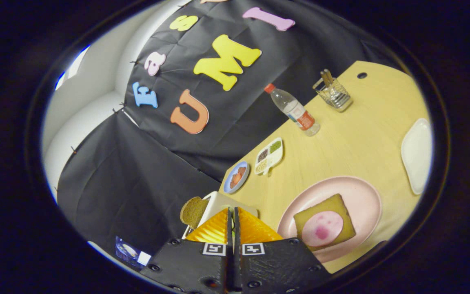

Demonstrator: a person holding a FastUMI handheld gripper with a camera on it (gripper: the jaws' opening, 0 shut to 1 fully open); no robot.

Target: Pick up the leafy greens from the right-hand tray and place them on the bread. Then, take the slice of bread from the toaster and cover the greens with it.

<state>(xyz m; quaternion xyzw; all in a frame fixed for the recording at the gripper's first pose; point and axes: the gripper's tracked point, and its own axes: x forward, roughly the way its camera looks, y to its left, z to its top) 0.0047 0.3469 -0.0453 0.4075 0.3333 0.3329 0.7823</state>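
Holding my gripper [232, 212] with its fingers pressed together on nothing, I have the white toaster [218, 203] just beyond their tips, a brown slice of bread [192, 211] sticking out of it. Beside the fingers sits a pink plate [361, 196] carrying another bread slice [333, 204] topped with a round pink slice [322, 228]. A white tray [416, 155] lies beyond that plate; I cannot make out greens anywhere.

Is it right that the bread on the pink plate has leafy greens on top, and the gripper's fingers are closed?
Not quite. In the gripper view the bread on the pink plate carries a round pink slice, not leafy greens. The gripper fingers are indeed closed together.
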